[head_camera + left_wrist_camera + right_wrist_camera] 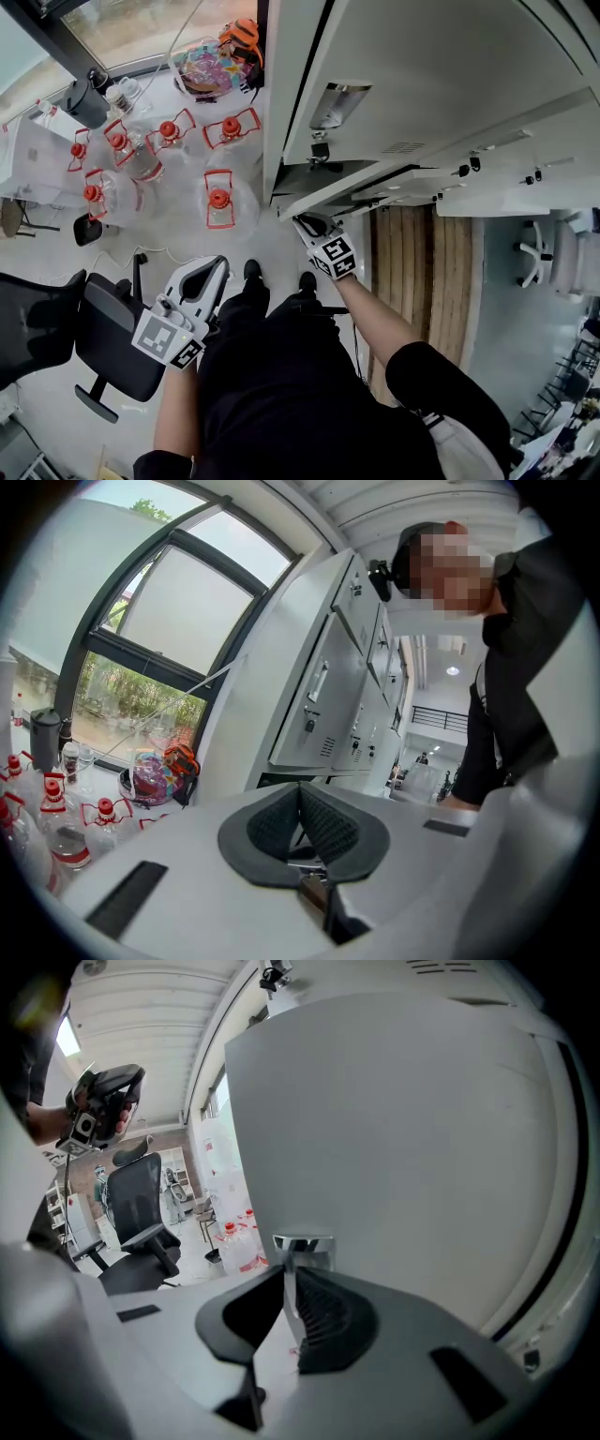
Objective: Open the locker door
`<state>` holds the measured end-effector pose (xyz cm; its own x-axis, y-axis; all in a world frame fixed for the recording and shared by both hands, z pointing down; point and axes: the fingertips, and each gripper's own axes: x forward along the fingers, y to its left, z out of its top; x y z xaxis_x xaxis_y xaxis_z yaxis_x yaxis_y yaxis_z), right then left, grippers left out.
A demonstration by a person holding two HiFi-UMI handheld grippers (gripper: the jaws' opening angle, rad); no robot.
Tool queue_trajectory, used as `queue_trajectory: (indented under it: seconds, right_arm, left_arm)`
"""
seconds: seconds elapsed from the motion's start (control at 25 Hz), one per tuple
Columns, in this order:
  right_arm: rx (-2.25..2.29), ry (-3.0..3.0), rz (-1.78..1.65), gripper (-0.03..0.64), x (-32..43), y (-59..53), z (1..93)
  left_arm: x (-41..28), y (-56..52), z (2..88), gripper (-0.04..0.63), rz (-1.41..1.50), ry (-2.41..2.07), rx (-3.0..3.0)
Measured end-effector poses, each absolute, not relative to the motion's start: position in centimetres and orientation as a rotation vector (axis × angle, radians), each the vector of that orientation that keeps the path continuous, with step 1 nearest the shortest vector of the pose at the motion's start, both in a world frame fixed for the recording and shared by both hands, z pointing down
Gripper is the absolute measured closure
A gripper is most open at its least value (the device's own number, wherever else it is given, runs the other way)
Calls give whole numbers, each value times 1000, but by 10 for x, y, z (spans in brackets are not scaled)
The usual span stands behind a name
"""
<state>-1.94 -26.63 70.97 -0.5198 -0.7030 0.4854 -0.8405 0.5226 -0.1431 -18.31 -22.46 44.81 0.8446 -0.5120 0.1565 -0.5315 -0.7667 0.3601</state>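
Right gripper (291,1283) — jaws narrow, clamped on chrome handle (302,1244) at edge of pale locker door (403,1129). Door panel fills space ahead and right of jaws, stands ajar from locker bank. Left gripper (300,825) held free, well apart from door — jaws pressed together, nothing between. Ahead of left gripper: red-capped water bottles (217,197) on floor. Black office chair (117,342) just beside it.
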Motion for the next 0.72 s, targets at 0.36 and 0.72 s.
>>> queue_trajectory:
  seconds: [0.36,0.72]
  right_arm:
    - [1150,-2451,519,569,-10,-235,710]
    - [1018,-2480,499,571,6,-203,711]
  left_arm:
    - [-153,-205,444,580,59,-786,2623]
    - [-115,-175,451,580,60,-793,2594]
